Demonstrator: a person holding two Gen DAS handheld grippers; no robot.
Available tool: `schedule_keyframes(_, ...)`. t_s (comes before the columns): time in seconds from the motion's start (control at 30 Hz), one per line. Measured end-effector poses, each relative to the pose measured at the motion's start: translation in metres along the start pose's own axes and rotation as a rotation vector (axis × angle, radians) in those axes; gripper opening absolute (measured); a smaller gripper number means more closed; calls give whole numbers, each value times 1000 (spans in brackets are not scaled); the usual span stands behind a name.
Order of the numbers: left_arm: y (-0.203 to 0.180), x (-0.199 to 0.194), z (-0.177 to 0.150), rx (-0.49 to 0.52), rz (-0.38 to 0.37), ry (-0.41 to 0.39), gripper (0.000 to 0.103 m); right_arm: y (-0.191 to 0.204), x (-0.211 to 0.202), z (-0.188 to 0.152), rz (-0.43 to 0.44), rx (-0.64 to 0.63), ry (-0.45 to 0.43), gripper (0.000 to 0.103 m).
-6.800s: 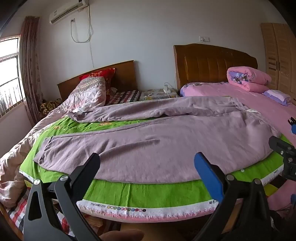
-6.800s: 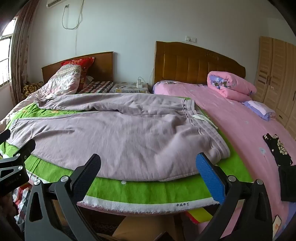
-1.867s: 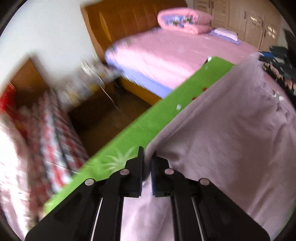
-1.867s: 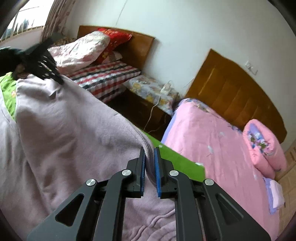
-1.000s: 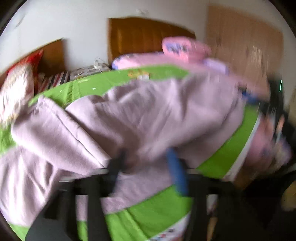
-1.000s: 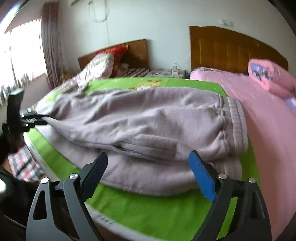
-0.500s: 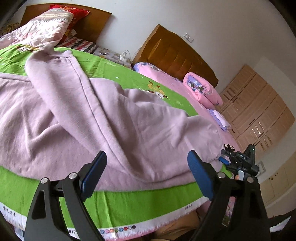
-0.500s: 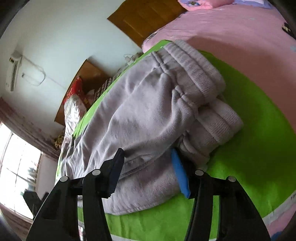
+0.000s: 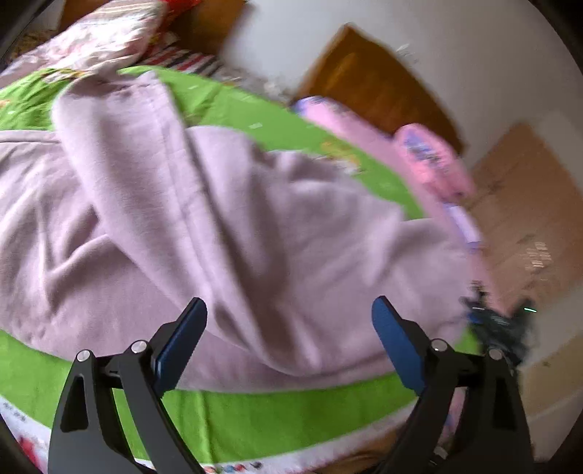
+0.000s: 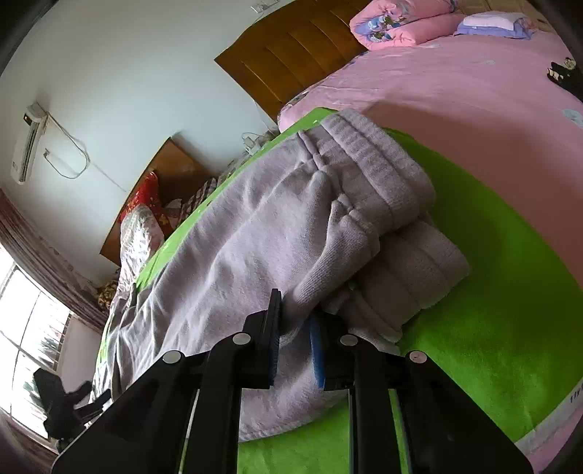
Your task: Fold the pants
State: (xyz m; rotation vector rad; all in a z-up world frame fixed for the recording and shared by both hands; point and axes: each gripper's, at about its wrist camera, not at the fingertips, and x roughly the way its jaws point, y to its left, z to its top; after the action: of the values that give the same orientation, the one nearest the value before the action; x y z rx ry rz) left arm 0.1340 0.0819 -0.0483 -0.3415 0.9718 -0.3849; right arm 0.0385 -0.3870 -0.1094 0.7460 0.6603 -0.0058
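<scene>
1. On the green sheet (image 10: 492,328) that covers the near bed lie the pants (image 10: 255,233), a pale lilac sweat fabric, folded lengthwise so one leg rests on top of the other.
2. At the waist end, seen from the right wrist camera, the ribbed waistband (image 10: 379,175) is doubled over, the upper band stacked on the lower one, both on the green sheet.
3. The right gripper (image 10: 295,328) has its two fingers drawn close together with a fold of the pants fabric pinched between them, just below the upper waistband.
4. The left gripper (image 9: 288,339) is spread wide, its blue pads (image 9: 397,346) well apart and holding nothing; it hovers at the near edge of the bed, over the middle of the pants (image 9: 226,233).
5. The left wrist view is blurred, so fine detail of the cloth there cannot be made out; one leg runs away toward the upper left, across the green sheet (image 9: 277,419).
6. Beside the green sheet lies a pink bedspread (image 10: 455,80), with a rolled pink quilt (image 10: 397,22) and a folded lilac cloth (image 10: 495,22) near a wooden headboard (image 10: 291,54).
7. A second headboard (image 10: 171,171), a red pillow (image 10: 144,197) and a wall air conditioner (image 10: 27,142) show farther back.
8. No box, basket or other container is visible in either view.
</scene>
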Motion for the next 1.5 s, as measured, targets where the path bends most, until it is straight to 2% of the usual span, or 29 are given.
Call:
schedule_keyframes(0.03, 2, 6, 2, -13, 35, 14, 71, 1, 0, 1, 0, -3, -1, 17)
schedule_keyframes(0.07, 5, 11, 2, -28, 67, 27, 45, 1, 0, 1, 0, -4, -3, 17)
schedule_keyframes(0.1, 10, 12, 3, -40, 120, 16, 11, 2, -1, 1, 0, -5, -5, 17)
schedule_keyframes(0.13, 14, 12, 4, -40, 144, 10, 5, 3, -1, 1, -4, -14, -7, 17)
schedule_keyframes(0.2, 22, 8, 5, -55, 102, 6, 5, 9, -3, 3, -11, -29, -11, 16)
schedule_keyframes(0.27, 21, 0, 9, -26, 83, -22, 5, 15, -8, 8, -10, -46, -15, 15)
schedule_keyframes(0.37, 16, -34, 26, 5, 8, -155, 4, 29, -20, 17, 25, -66, -45, 14)
schedule_keyframes(0.47, 5, -71, 36, 43, -1, -268, 4, 43, -39, 21, 67, -90, -93, 12)
schedule_keyframes(0.53, 5, -88, 31, 50, 14, -297, 5, 45, -48, 14, 74, -110, -95, 11)
schedule_keyframes(0.63, 26, -75, 3, 5, 48, -230, 5, 32, -44, -9, 54, -94, -38, 11)
schedule_keyframes(0.7, 46, -47, -20, -51, 69, -139, 5, 15, -31, -27, 0, -85, 18, 11)
schedule_keyframes(0.77, 59, -24, -37, -85, 93, -80, 5, 0, -22, -34, 12, -34, 46, 10)
schedule_keyframes(0.9, 50, -36, -33, -45, 98, -136, 5, 15, -36, -25, 24, -64, 5, 10)
schedule_keyframes(0.97, 42, -50, -29, -27, 94, -169, 5, 24, -50, -21, 62, -69, -19, 10)
schedule_keyframes(1.03, 36, -60, -27, -14, 104, -191, 5, 22, -51, -26, 47, -63, -12, 10)
schedule_keyframes(1.13, 39, -50, -29, -23, 132, -161, 5, 6, -35, -36, 6, -43, 34, 10)
schedule_keyframes(1.23, 51, -35, -38, -59, 136, -113, 5, 1, -30, -38, 16, -18, 40, 10)
schedule_keyframes(1.37, 48, -38, -37, -32, 152, -116, 6, 8, -35, -34, 1, -54, 31, 10)
schedule_keyframes(1.5, 52, -31, -38, -26, 177, -95, 16, 6, -31, -42, -24, -84, 67, 14)
